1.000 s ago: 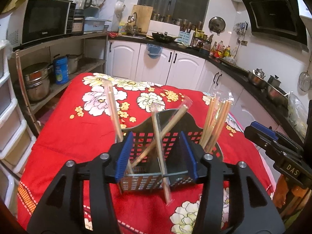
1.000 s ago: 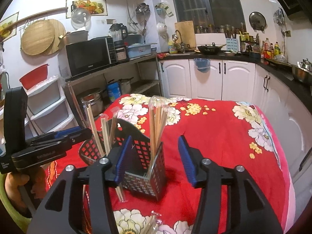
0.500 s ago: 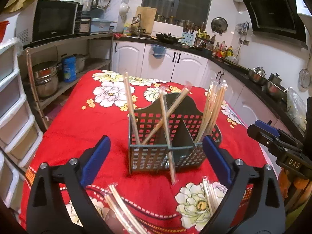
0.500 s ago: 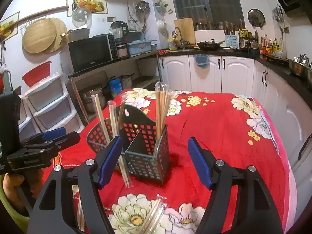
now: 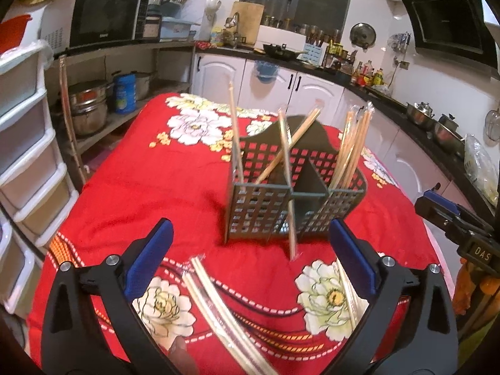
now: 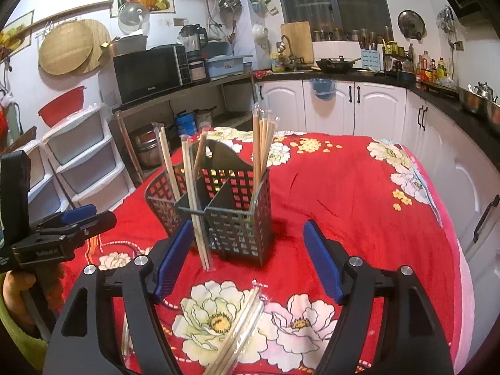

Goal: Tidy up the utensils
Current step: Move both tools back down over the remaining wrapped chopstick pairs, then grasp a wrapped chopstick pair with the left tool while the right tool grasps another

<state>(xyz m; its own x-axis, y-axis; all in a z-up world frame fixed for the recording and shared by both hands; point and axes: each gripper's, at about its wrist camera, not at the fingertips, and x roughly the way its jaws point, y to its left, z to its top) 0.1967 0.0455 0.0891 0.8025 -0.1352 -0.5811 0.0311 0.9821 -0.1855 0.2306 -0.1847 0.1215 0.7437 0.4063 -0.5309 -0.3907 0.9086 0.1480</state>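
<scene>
Dark grey slotted utensil caddy [image 5: 281,200] sat near the middle of the red floral tablecloth [image 5: 150,187], upright, split by solid dividers into compartments. Wrapped chopstick pairs stood in it: a bundle [image 5: 353,147] in the right-hand compartment as seen from the left wrist, one near-vertical pair [image 5: 236,137] at the left corner, one pair [image 5: 290,147] leaning diagonally across the left compartment. One wrapped pair [image 5: 287,184] stood outside the caddy, leaning on its front rim at the divider, lower end on the cloth. Loose wrapped chopsticks [image 5: 218,309] lay flat on the cloth in front of the caddy, between the left gripper's fingers in that view; another pair [image 5: 347,290] lay beside the right finger over a white flower. In the right wrist view a loose bundle [image 6: 237,328] lay on the flower print between that gripper's fingers. Left gripper [image 5: 250,262] had its blue-padded jaws spread wide, holding nothing, just short of the caddy. Right gripper [image 6: 247,259] likewise spread and empty, caddy [image 6: 231,206] just ahead of it. Each gripper showed at the edge of the other's view. Behind: microwave [image 6: 150,75] on a shelf, white cabinets [image 6: 359,106], plastic drawer unit [image 6: 84,162].
</scene>
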